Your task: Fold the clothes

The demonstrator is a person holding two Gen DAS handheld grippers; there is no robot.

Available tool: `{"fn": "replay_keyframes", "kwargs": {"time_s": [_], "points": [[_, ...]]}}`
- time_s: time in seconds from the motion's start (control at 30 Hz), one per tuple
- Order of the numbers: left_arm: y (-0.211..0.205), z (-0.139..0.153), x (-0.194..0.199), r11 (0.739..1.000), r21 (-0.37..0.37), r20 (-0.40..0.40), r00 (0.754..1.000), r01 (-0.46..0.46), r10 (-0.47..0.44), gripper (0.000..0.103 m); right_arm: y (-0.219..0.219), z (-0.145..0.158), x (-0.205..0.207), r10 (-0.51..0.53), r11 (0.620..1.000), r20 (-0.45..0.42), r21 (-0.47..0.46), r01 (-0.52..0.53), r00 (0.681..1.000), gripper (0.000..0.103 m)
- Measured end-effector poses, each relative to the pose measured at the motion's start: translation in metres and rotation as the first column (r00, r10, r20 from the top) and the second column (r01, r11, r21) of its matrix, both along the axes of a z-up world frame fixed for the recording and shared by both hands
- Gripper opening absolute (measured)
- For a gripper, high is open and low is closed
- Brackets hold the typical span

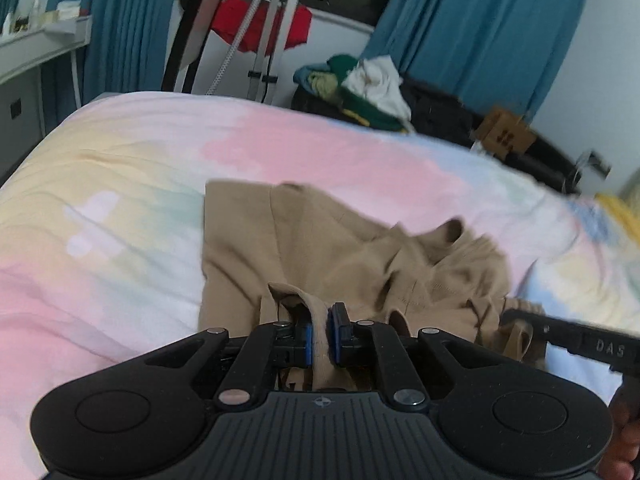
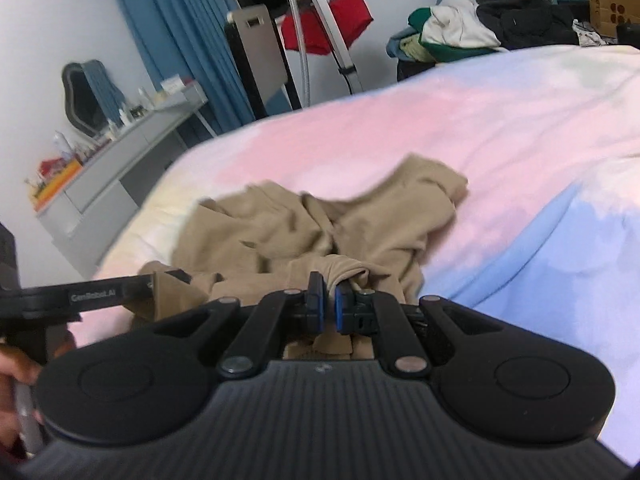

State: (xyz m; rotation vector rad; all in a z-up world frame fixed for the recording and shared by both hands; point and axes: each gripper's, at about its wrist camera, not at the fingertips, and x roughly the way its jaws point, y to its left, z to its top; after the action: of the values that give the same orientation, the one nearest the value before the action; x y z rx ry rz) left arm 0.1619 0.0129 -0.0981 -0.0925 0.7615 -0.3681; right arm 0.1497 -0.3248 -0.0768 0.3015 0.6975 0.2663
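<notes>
A bed (image 1: 120, 184) with a pastel sheet fills the middle of both views, curtains (image 1: 472, 28) across the top. At the upper right of the right wrist view a pile of other clothes (image 2: 448, 32) sits beyond the bed's far edge.

The tan garment (image 1: 320, 248) lies rumpled on the sheet at centre frame, one flap reaching toward the upper right in the right wrist view (image 2: 360, 220) — not flat, not squared into a fold.

Both tongs grip its near edge. The left gripper (image 1: 319, 322) is closed on a thin band of cloth that runs up between its blue pads; the right gripper (image 2: 329, 302) pinches a bunched knot of cloth. Each shows at the other view's edge, so they sit near each other on that edge.

Judging by this, two pinches along one hem let the person lift or drag the piece to spread it; whether that opens it out or carries a fold over, the views do not settle.
</notes>
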Motion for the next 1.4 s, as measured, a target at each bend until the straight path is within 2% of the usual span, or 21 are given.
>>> {"fn": "replay_keyframes", "kwargs": {"time_s": [0.13,0.27,0.3,0.33,0.37,0.4,0.43,0.5,0.57,0.63,0.67,0.83,0.93,1.13,1.23,1.4], "points": [[-0.004,-0.003,0.0,0.999,0.042,0.022,1.0,0.018,-0.019,0.013,0.004,-0.013,0.007,-0.003,1.0,-0.015,-0.007,0.003,1.0,0.01],[-0.003,0.002,-0.003,1.0,0.021,0.023,1.0,0.004,-0.005,0.013,0.0,-0.008,0.005,-0.014,1.0,-0.022,0.018,0.014,1.0,0.011],[-0.003,0.005,-0.006,1.0,0.016,0.024,1.0,-0.006,0.005,0.018,-0.001,-0.006,0.003,-0.016,1.0,-0.021,0.019,0.017,1.0,0.011],[-0.004,0.008,-0.009,1.0,0.011,0.026,1.0,-0.017,0.017,0.03,-0.001,-0.004,0.002,-0.024,1.0,-0.022,0.016,0.025,0.999,0.012],[-0.004,0.013,-0.015,1.0,0.017,0.044,0.999,-0.023,0.022,0.037,-0.001,-0.001,-0.001,-0.035,0.999,-0.025,0.01,0.035,0.999,0.015],[-0.003,0.018,-0.024,0.999,0.026,0.068,0.997,-0.027,0.025,0.055,-0.001,0.003,-0.005,-0.044,0.999,-0.021,0.001,0.044,0.999,0.019],[-0.003,0.024,-0.033,0.999,0.036,0.092,0.995,-0.032,0.029,0.065,0.0,0.007,-0.011,-0.054,0.998,-0.008,-0.009,0.054,0.999,0.022],[-0.001,0.035,-0.051,0.998,0.05,0.13,0.991,-0.035,0.028,0.067,-0.001,0.018,-0.027,-0.073,0.997,0.023,-0.022,0.074,0.997,0.046],[0.0,0.046,-0.069,0.998,0.059,0.147,0.989,-0.03,0.021,0.072,-0.002,0.03,-0.045,-0.076,0.997,0.048,-0.015,0.077,0.996,0.061],[-0.001,0.056,-0.09,0.997,0.078,0.183,0.983,-0.027,0.012,0.082,0.0,0.043,-0.065,-0.065,0.998,0.093,-0.021,0.067,0.994,0.072],[-0.002,0.062,-0.101,0.996,0.089,0.202,0.979,-0.025,0.007,0.083,0.001,0.049,-0.075,-0.061,0.997,0.118,-0.031,0.065,0.991,0.075],[-0.011,0.084,-0.152,0.989,0.15,0.269,0.962,0.003,-0.044,0.095,0.006,0.075,-0.119,-0.045,0.996,0.195,-0.062,0.058,0.98,0.075],[-0.009,0.088,-0.176,0.989,0.15,0.286,0.957,-0.005,-0.038,0.103,0.007,0.082,-0.137,-0.062,0.994,0.212,-0.07,0.078,0.975,0.075],[-0.003,0.095,-0.219,0.99,0.138,0.311,0.95,-0.027,-0.018,0.103,0.013,0.081,-0.165,-0.09,0.99,0.235,-0.08,0.112,0.968,0.075],[0.004,0.093,-0.224,0.992,0.119,0.305,0.952,-0.043,0.005,0.103,0.018,0.078,-0.172,-0.106,0.987,0.254,-0.088,0.132,0.961,0.075],[0.008,0.089,-0.213,0.988,0.138,0.301,0.953,-0.076,0.031,0.103,0.02,0.072,-0.165,-0.134,0.983,0.26,-0.088,0.162,0.956,0.075]]}}
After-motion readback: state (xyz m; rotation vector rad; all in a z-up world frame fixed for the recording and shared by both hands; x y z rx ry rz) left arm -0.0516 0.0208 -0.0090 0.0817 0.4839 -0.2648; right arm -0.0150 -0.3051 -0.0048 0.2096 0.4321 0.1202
